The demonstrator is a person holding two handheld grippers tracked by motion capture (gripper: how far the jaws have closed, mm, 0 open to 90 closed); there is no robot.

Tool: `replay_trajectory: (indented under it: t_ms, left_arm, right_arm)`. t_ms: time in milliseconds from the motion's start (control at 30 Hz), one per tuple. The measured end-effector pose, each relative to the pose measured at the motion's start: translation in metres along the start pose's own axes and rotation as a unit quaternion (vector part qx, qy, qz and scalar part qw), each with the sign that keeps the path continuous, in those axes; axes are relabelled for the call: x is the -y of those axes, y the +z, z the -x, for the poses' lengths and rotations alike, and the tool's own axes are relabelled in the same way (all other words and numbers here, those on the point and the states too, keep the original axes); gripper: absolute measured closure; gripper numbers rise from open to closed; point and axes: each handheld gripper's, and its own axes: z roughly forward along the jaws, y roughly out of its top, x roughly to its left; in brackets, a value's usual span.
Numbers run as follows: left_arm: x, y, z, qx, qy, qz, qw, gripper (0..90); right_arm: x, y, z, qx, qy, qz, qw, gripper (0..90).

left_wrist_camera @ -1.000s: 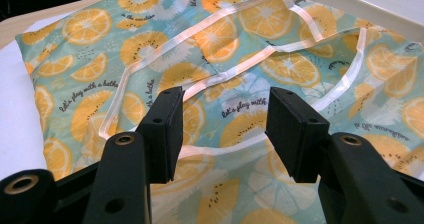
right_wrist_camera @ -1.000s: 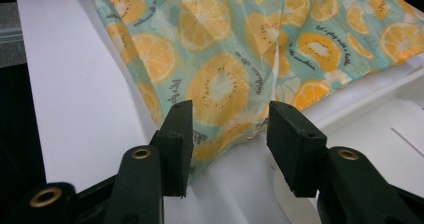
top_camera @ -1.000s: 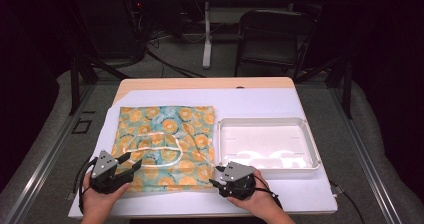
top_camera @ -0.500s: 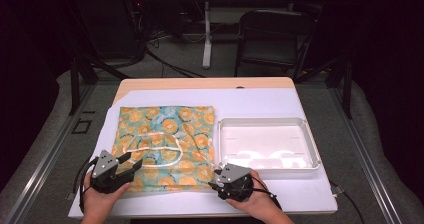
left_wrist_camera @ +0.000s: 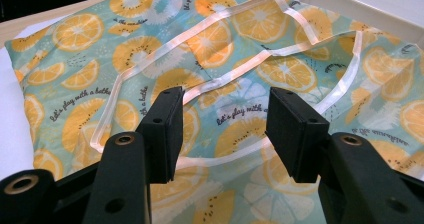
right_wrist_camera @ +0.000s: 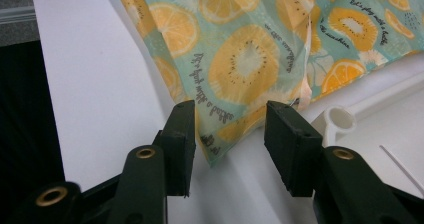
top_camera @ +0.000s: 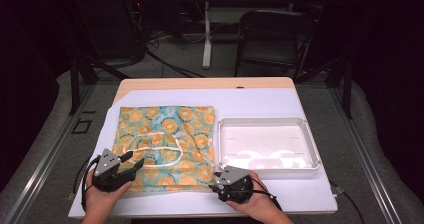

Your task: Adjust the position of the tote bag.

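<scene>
Right gripper (right_wrist_camera: 227, 149) has just been narrowing its spread jaws around the near corner of the citrus-print cloth (top_camera: 167, 144), flat beside the white tray (top_camera: 310, 149); probably a pinch coming. Left gripper (left_wrist_camera: 225, 134) hovers spread.

Matt printed cloth (top_camera: 165, 139), glossy plastic tray (top_camera: 310, 144)

Cloth (left_wrist_camera: 240, 59) cut off by the left gripper view's edges, tray (right_wrist_camera: 370, 119) cut off at right
</scene>
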Motion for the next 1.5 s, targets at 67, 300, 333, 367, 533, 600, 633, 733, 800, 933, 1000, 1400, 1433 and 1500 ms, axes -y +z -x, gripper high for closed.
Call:
replay_trajectory:
  t_ms: [67,300,333,367,533,600,633,733,800,933,1000,1400,1433,1500]
  left_arm:
    - [-0.0003,0.0007,0.0003,0.001,-0.001,0.001,1.0,49.2]
    - [-0.002,0.0029,0.0002,0.003,0.001,0.001,1.0,49.2]
    - [-0.0022,0.0032,0.0003,0.004,0.002,0.0,1.0,49.1]
    - [-0.0025,0.0035,0.0003,0.004,0.002,0.001,1.0,49.2]
    - [-0.0033,0.0052,0.0007,0.005,0.003,0.001,1.0,49.2]
    - [-0.0035,0.0055,0.0006,0.005,0.005,0.001,1.0,49.2]
    - [-0.0036,0.0056,0.0007,0.005,0.005,0.001,1.0,49.2]
    - [-0.0035,0.0059,0.0009,0.005,0.004,0.001,1.0,49.2]
    - [-0.0035,0.0058,0.0008,0.005,0.005,0.0,1.0,49.2]
    - [-0.0035,0.0058,0.0009,0.005,0.005,0.0,1.0,49.2]
    - [-0.0035,0.0058,0.0009,0.005,0.005,0.0,1.0,49.1]
    - [-0.0021,0.0026,0.0007,0.001,0.005,0.002,1.0,49.1]
    - [-0.0018,0.0021,0.0008,0.001,0.004,0.003,1.0,49.1]
    - [-0.0005,0.0,0.0004,-0.003,0.002,0.004,1.0,49.1]
  right_arm:
    - [0.0005,-0.0002,-0.0005,0.003,-0.001,0.0,1.0,55.3]
    - [0.0029,-0.0019,-0.0003,0.001,-0.003,-0.008,1.0,55.0]
    - [0.0035,-0.0015,-0.0004,0.0,-0.001,-0.006,1.0,54.9]
    - [0.0039,-0.0017,-0.0002,0.0,-0.002,-0.007,1.0,54.9]
    - [0.005,-0.0021,-0.0015,-0.005,-0.004,-0.009,0.9999,56.3]
    - [0.0053,-0.0015,-0.0022,-0.006,-0.004,-0.011,0.9999,57.1]
    - [0.0053,-0.0016,-0.0022,-0.008,-0.007,-0.015,0.9998,57.4]
    - [0.0055,-0.0012,-0.0031,-0.004,-0.012,-0.02,0.9997,57.5]
    - [0.0056,-0.0007,-0.0035,-0.003,-0.014,-0.022,0.9997,57.7]
    - [0.0059,0.0014,-0.004,-0.001,-0.015,-0.021,0.9997,60.6]
    - [0.0059,0.0017,-0.0038,0.001,-0.015,-0.023,0.9996,63.3]
    - [0.001,-0.0013,-0.004,0.002,-0.021,-0.022,0.9995,86.6]
    - [0.0003,-0.0018,-0.0037,0.003,-0.02,-0.021,0.9996,87.2]
    - [-0.0006,-0.002,-0.0033,0.005,-0.014,-0.01,0.9998,88.1]
